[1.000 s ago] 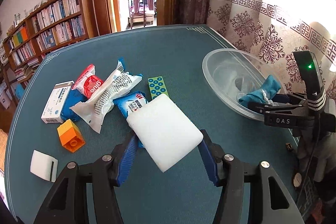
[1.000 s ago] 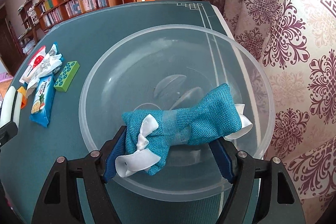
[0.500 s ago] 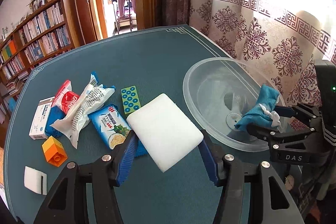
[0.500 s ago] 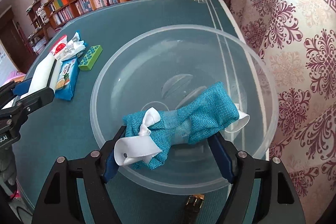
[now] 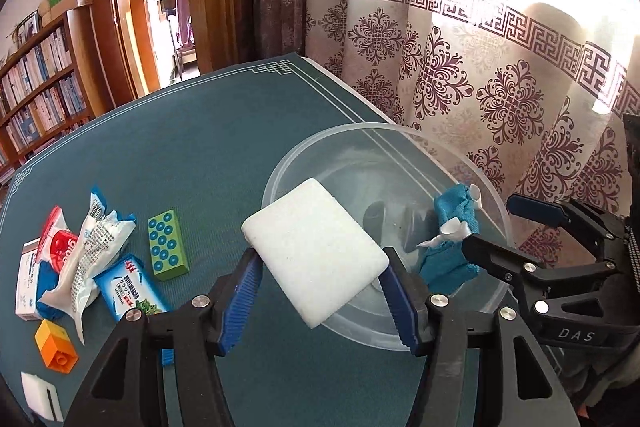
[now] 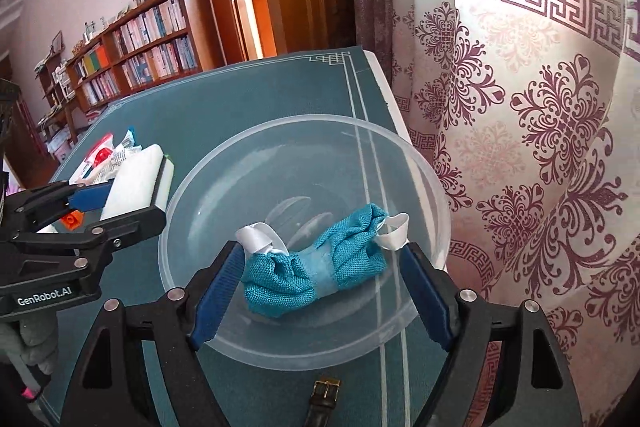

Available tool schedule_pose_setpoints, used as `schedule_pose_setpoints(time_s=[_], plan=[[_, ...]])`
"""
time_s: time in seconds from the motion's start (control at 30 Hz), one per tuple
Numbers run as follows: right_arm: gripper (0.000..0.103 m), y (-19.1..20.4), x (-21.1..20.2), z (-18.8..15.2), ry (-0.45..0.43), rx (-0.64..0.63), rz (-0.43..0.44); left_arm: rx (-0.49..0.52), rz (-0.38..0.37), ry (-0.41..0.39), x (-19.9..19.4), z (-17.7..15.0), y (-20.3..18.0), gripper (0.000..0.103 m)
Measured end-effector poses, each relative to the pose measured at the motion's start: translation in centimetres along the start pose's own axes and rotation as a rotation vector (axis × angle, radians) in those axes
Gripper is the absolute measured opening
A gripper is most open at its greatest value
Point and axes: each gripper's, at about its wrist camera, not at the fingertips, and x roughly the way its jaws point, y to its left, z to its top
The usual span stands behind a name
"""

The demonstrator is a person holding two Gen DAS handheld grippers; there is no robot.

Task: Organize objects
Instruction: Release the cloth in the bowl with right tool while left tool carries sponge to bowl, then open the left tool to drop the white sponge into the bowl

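Note:
A clear plastic bowl (image 5: 360, 126) (image 6: 320, 118) stands near the table's right edge. My left gripper (image 5: 320, 257) (image 6: 162, 187) holds a white sponge (image 5: 316, 251) (image 6: 136, 183) tilted over the bowl's left rim. Its pads touch the sponge's edges while the jaws are opening. My right gripper (image 6: 320, 249) (image 5: 490, 223) hangs over the bowl's near side, jaws opening. Between its fingers lies a teal cloth pouch (image 6: 312, 271) (image 5: 452, 215) with white ribbon. A gap shows at the right pad, and the pouch looks loose inside the bowl.
Left of the bowl lie a green dotted block (image 5: 166, 247), a blue snack packet (image 5: 128, 287), a white wrapper (image 5: 92, 251), a red packet (image 5: 60, 243), a white box (image 5: 26, 279), an orange brick (image 5: 56, 347) and a small white block (image 5: 40, 395). A watch strap (image 6: 324, 399) lies before the bowl. Curtains hang at right.
My left gripper carried the sponge rightward to the bowl's rim. The right jaws widened and drew back a little; the pouch slackened and no longer fills the gap.

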Motion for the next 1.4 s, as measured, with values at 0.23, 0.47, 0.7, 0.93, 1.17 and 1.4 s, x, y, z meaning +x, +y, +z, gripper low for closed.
schedule_pose_setpoints(time_s=[0.23, 0.47, 0.7, 0.93, 1.17, 1.4], plan=[[0.081, -0.5, -1.5, -0.3, -0.038, 0.020, -0.031, 0.006, -0.028, 0.001, 1.1, 0.5, -0.9, 0.081], [0.081, -0.6, -1.6, -0.3, -0.040, 0.057, -0.012, -0.072, -0.030, 0.004, 0.6, -0.4, 0.8, 0.083], [0.081, 1.1, -2.3, -0.2, -0.060, 0.038, 0.009, -0.099, 0.020, -0.022, -0.8, -1.3, 2.1, 0.089], [0.081, 2.9, -3.2, -0.2, -0.069, 0.026, 0.036, -0.135, 0.058, -0.044, -2.7, -2.4, 3.8, 0.091], [0.081, 5.8, -3.9, -0.8, -0.068, -0.001, 0.078, -0.204, 0.093, -0.056, -4.5, -4.0, 6.5, 0.092], [0.081, 9.3, -3.8, -1.1, -0.054, -0.028, 0.131, -0.231, 0.179, -0.086, -6.9, -6.2, 9.3, 0.092]])
